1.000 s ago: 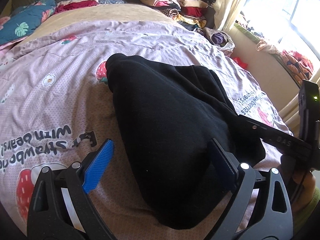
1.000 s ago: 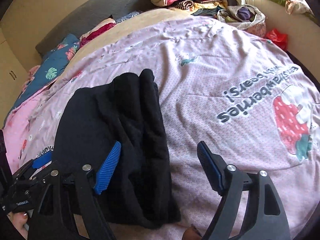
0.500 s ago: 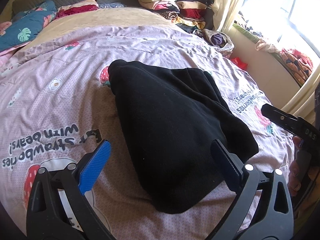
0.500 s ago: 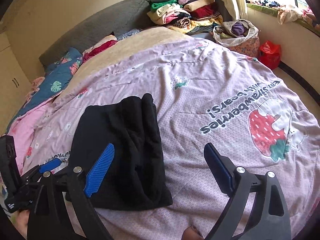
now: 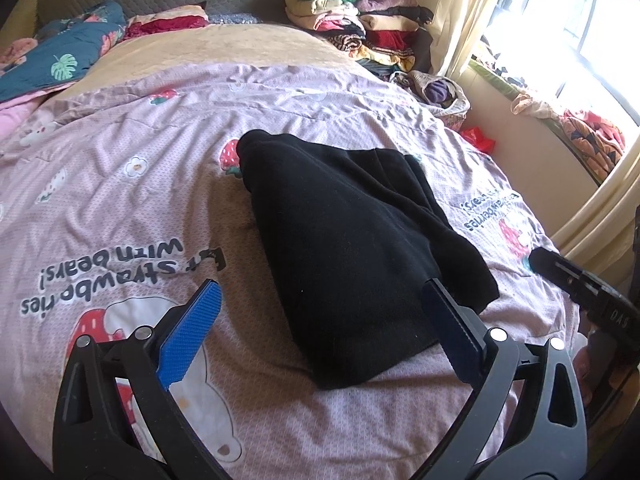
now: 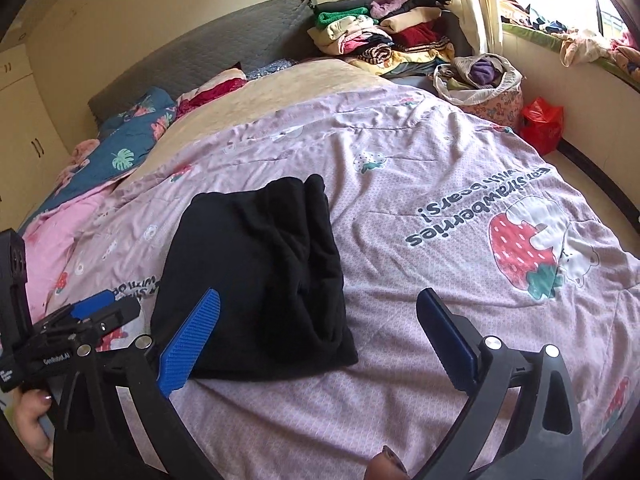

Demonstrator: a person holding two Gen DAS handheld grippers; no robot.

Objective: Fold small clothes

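- The black garment (image 5: 352, 248) lies folded into a compact bundle near the middle of the frame in both wrist views, on the pink strawberry-print quilt (image 5: 120, 184).
- Its long axis runs from the lower centre of the left wrist view up toward the upper left, away from the jaws; the near end is broad, the far end narrower.
- The left gripper (image 5: 320, 320) hangs above the near end with jaws spread wide and nothing between the pads; the garment sits ahead of and between them, not touched.
- The right gripper (image 6: 320, 332) has its jaws opening to full width, empty; the garment lies to the left of centre, its near corner just behind the left pad, so the bundle sits off to that side rather than between the fingers.
- Judging by this, the left gripper is better lined up on the bundle.
- A patterned fabric basket (image 6: 492, 92) at upper right holds crumpled clothes, a purple piece on top.
- A stack of folded clothes (image 6: 380, 36) sits beyond it by the headboard.
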